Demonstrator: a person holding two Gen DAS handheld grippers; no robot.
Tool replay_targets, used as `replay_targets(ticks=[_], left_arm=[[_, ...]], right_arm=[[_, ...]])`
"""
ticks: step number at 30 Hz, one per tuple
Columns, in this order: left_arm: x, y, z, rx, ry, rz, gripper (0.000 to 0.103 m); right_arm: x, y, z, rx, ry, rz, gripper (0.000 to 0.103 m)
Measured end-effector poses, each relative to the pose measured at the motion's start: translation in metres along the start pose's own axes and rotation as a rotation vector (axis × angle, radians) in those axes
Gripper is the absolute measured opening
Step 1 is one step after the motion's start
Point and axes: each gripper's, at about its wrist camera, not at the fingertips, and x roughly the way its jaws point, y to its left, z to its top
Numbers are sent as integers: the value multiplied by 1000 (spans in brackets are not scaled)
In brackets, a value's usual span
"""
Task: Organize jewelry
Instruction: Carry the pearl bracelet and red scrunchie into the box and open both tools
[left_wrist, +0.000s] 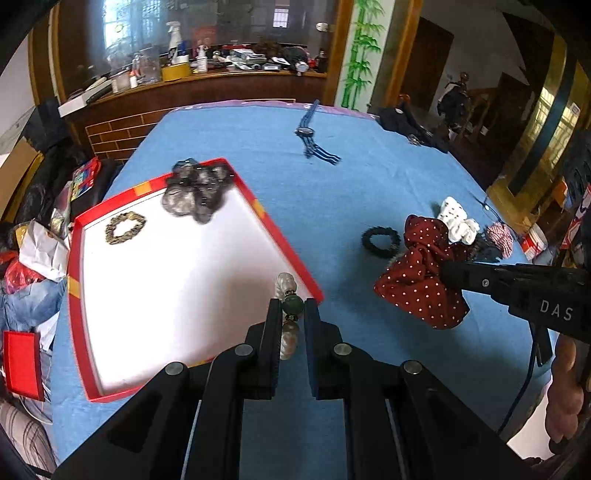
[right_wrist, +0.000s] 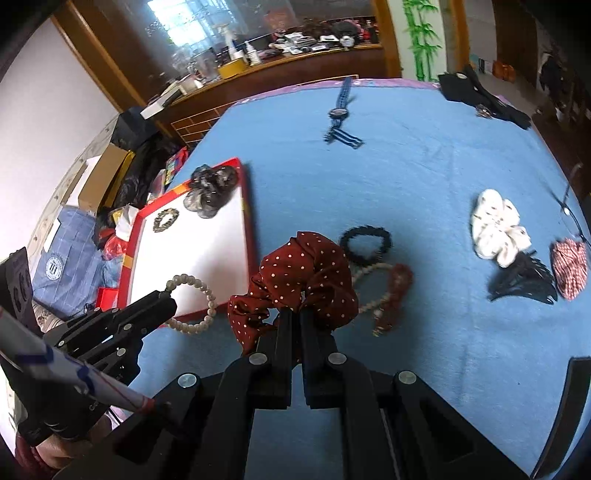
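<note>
Now left hand-held gripper (left_wrist: 291, 308) pinches bead bracelet (left_wrist: 287, 317); right hand-held gripper (right_wrist: 294, 319) clamps red scrunchie (right_wrist: 295, 280).

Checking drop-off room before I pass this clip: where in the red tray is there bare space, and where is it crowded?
The red tray is bare across its white middle and near end, below the gold bracelet and grey scrunchie at its far end. On the blue cloth, the white scrunchie, black hair clip and checked scrunchie crowd together.

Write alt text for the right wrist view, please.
The right gripper holds a red dotted scrunchie above a blue table. At left, the left gripper carries a bead bracelet over a red tray.
</note>
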Motion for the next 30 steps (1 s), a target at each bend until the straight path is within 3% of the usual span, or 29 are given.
replay_targets(ticks=[15,30], left_arm=[[-5,83,11,-73,-19,73,11],[53,164,33,-157,41,147,11]], right_arm=[[38,71,39,-76,18,42,5],[136,115,82,-128,104,-2,5]])
